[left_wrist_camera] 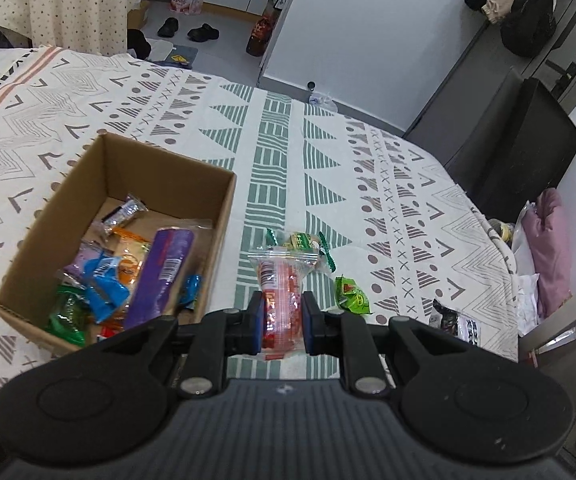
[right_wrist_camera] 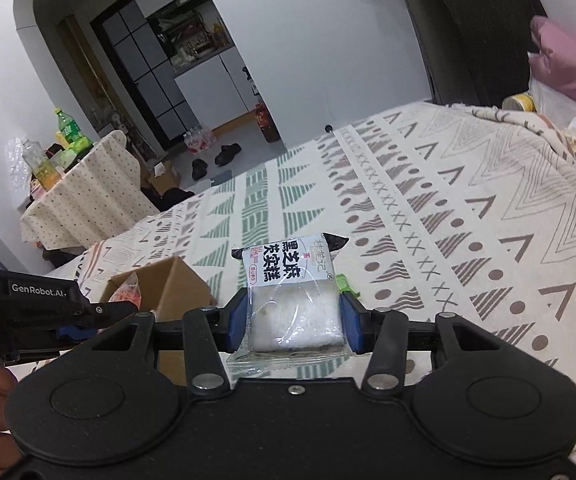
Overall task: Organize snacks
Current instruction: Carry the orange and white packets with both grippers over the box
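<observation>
My left gripper [left_wrist_camera: 282, 322] fingers clamp a red snack packet [left_wrist_camera: 282, 300] right of the cardboard box [left_wrist_camera: 136, 184]; right gripper [right_wrist_camera: 293, 322] fingers pinch a white cake packet [right_wrist_camera: 293, 300].

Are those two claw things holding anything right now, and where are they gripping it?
Yes. The left gripper pinches a red snack packet across its lower half; the right gripper clamps a white sesame cake packet by its sides.

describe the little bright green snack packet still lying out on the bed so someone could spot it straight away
On the patterned bedspread, look to the right of the cardboard box of snacks. Beside the left claw, which grips a red packet, lies the small crumpled green packet. It alone is solid bright green with a red mark.
</observation>
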A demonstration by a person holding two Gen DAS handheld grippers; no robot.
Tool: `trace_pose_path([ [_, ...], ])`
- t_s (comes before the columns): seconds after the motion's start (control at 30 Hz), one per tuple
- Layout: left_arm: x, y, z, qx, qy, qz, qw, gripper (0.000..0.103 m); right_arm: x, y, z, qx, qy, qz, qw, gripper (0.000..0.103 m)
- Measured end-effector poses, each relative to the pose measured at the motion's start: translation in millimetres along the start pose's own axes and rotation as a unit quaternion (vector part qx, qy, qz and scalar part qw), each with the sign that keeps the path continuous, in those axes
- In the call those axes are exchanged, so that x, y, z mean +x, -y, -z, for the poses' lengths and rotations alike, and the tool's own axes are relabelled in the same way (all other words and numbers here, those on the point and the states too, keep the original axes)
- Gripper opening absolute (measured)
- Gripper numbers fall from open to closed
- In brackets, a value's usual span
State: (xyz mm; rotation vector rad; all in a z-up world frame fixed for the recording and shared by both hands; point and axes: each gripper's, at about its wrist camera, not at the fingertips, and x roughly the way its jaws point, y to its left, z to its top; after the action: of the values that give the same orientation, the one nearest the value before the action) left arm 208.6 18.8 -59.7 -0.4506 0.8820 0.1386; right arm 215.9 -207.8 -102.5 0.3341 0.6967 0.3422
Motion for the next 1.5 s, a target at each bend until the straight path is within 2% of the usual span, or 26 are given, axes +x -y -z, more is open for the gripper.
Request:
trace_pose_path([
  [0.37, -31, -23, -7, 0.003, 0.006, 0.022, 0.9997, 0.018, -9, -30, -6, -0.003, 0.015, -0.009, 1.000, 0.046],
  [0.8, -48, -64, -24, -0.013, 0.015, 0.025, 0.9995, 0.018, 7, -72, -11, -0.019, 0.007, -0.030, 0.999, 0.047],
  [1.27, -46, -109, -49, -0.047, 0.023, 0.017, 0.9985, 0.018, 41, -116, -10, -0.042, -0.018, -0.052, 0.998, 0.046],
  [1.5, -29, -134, -64, -0.070, 0.015, 0.009, 0.9974, 0.018, 66, -135, -8, -0.049, -0.037, -0.058, 0.996, 0.047],
])
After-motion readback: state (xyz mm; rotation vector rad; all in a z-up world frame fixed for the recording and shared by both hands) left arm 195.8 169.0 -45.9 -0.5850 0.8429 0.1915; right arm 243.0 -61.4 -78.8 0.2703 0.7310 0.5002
